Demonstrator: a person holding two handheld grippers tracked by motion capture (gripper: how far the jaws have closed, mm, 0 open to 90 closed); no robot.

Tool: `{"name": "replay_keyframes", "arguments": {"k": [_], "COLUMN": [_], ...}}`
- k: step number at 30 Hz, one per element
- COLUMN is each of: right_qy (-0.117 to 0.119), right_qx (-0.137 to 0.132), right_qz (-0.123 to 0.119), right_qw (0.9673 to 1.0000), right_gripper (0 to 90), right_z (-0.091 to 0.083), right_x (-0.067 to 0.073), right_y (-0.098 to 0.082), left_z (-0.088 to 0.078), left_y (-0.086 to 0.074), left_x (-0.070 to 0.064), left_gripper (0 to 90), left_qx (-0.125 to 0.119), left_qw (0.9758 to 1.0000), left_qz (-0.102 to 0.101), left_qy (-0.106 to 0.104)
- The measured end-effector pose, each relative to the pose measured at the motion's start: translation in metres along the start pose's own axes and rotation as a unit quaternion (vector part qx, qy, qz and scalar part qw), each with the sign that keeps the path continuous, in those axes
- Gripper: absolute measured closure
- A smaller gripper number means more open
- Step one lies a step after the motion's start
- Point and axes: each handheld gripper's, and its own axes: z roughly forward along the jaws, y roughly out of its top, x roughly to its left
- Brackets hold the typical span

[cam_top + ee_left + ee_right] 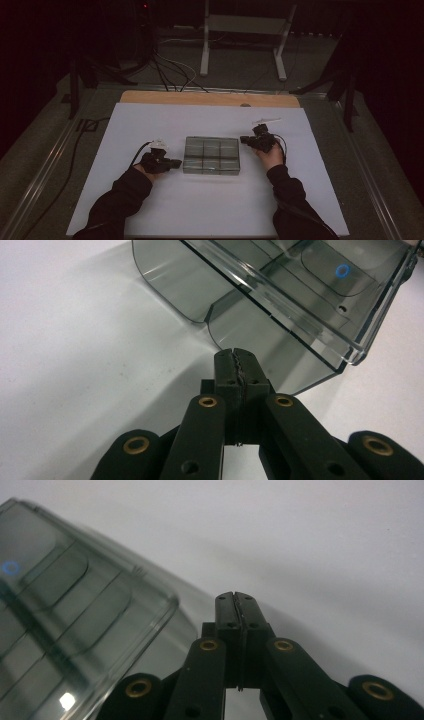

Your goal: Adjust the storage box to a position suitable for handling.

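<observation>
A clear smoky-grey plastic organiser tray (211,155) with several compartments lies in the middle of a white sheet. My left gripper (176,163) is just off the tray's left side, pointing at it, jaws pressed together with nothing between them. In the left gripper view that gripper (236,356) sits close to the tray's wall (260,335). My right gripper (245,140) hovers by the tray's far right corner, shut and empty. In the right gripper view its tips (235,600) lie beside the tray's rounded corner (165,605). A small blue ring mark (342,271) shows on the tray's floor.
The white sheet (150,210) covers a wooden table whose bare far edge (210,98) shows. A small white strip (266,120) lies on the sheet beyond the right gripper. A white metal stand (245,30) and cables (170,70) are on the dark floor behind.
</observation>
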Motion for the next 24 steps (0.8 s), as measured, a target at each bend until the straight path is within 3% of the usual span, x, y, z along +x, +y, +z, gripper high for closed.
{"name": "replay_keyframes", "arguments": {"k": [6, 16, 24], "right_qy": [0.018, 0.037, 0.024], "right_qx": [-0.002, 0.009, 0.01], "right_qz": [0.021, 0.021, 0.028], "right_qw": [0.9996, 0.9991, 0.9993], "right_gripper": [90.0, 90.0, 90.0], "right_z": [0.01, 0.016, 0.015], "right_x": [-0.004, 0.0, 0.004], "right_y": [0.005, 0.007, 0.006], "left_z": [0.001, 0.003, 0.001], "left_y": [0.002, 0.001, 0.001], "left_x": [-0.001, -0.001, -0.002], "left_gripper": [90.0, 90.0, 90.0], "left_qx": [-0.001, 0.001, 0.003], "left_qw": [1.0, 0.9999, 0.9997], "left_qz": [0.001, 0.006, 0.004], "left_qy": [-0.009, -0.016, -0.024]}}
